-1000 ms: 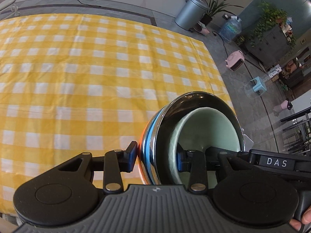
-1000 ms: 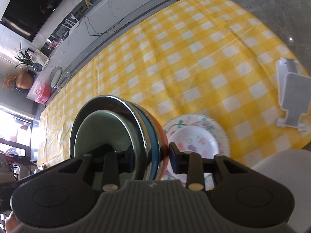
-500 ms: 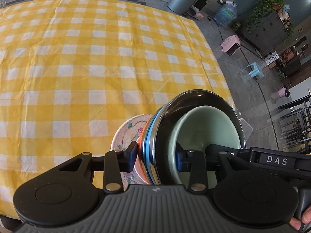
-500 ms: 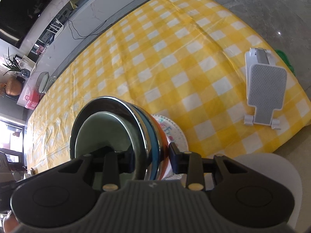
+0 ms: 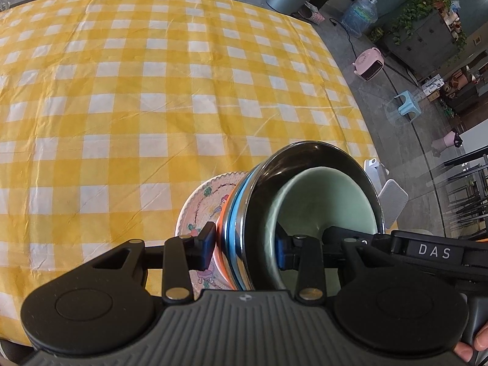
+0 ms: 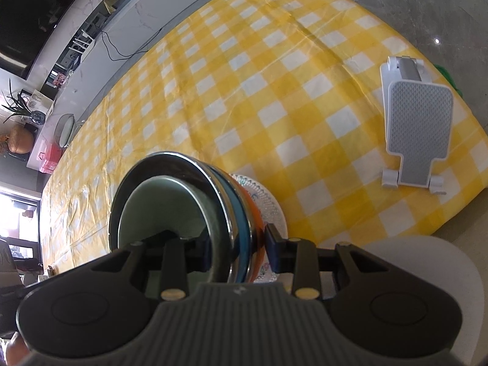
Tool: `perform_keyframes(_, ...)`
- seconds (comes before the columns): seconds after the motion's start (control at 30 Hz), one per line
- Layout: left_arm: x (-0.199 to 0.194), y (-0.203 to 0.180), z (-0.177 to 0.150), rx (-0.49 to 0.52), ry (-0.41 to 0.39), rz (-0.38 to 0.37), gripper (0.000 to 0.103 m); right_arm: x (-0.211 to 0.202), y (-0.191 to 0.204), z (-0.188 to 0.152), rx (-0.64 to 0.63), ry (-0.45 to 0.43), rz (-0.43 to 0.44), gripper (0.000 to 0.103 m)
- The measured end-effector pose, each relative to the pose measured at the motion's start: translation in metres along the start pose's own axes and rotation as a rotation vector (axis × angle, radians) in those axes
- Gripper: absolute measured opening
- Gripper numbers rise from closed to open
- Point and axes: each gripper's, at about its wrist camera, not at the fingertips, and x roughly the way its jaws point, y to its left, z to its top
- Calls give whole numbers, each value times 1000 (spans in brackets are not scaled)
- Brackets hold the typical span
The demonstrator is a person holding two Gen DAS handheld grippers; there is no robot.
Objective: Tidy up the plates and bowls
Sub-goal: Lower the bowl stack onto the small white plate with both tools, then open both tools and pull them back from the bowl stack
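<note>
patterned plate (image 5: 203, 201) now seemingly under bowl stack (image 5: 308, 210), clamped in left gripper (image 5: 245, 245)

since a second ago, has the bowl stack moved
Yes. The bowl stack has come down over the plate, which was hidden in the left view then; the tablecloth looks closer.

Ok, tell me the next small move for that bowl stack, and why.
Probably lower the bowl stack straight onto the patterned plate, then release. Both the left tongs and right tongs clamp the stack's rims, and the plate lies right behind it on the checked tablecloth. Whether they touch is unclear.
</note>
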Motion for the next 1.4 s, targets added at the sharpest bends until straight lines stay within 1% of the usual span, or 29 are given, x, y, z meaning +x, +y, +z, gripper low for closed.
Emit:
perform_keyframes(0.4, 1, -2, -1, 39, -10, 13, 42, 4, -2, 0, 9, 2, 4, 34)
perform_keyframes(0.6, 2, -3, -1, 50, -11, 23, 42, 4, 0, 0, 14, 4, 13, 37)
perform_keyframes(0.73, 0, -4, -1, 66, -26, 33, 42, 4, 3, 1, -3, 2, 4, 38)
perform_keyframes(0.77, 0, -5, -1, 71, -26, 37, 43, 3, 4, 1, -11, -1, 1, 41)
perform_keyframes(0.83, 0, -5, -1, 78, -24, 44, 48, 2, 7, 1, -29, -11, -13, 47)
perform_keyframes(0.9, -2, -6, -1, 88, -24, 52, 50, 0, 10, 1, -47, -17, -21, 50)
perform_keyframes(0.93, -3, -6, 0, 92, -29, 52, 52, -1, 10, 2, -49, -17, -24, 54)
perform_keyframes(1.03, -11, -8, 0, 108, -55, 54, 57, -3, 12, 2, -60, -24, -26, 58)
perform_keyframes(1.07, -15, -9, 1, 116, -60, 54, 58, -3, 13, 2, -63, -28, -31, 60)
perform_keyframes(1.17, -28, -14, 2, 150, -88, 64, 58, -8, 17, 3, -75, -40, -42, 64)
perform_keyframes(1.27, -49, -18, 1, 186, -151, 72, 58, -21, 24, 1, -101, -70, -52, 65)
perform_keyframes(1.33, -65, -21, -3, 211, -211, 87, 58, -33, 31, -1, -135, -118, -73, 66)
perform_keyframes(1.4, -84, -25, -9, 232, -290, 114, 58, -48, 40, -4, -174, -174, -93, 67)
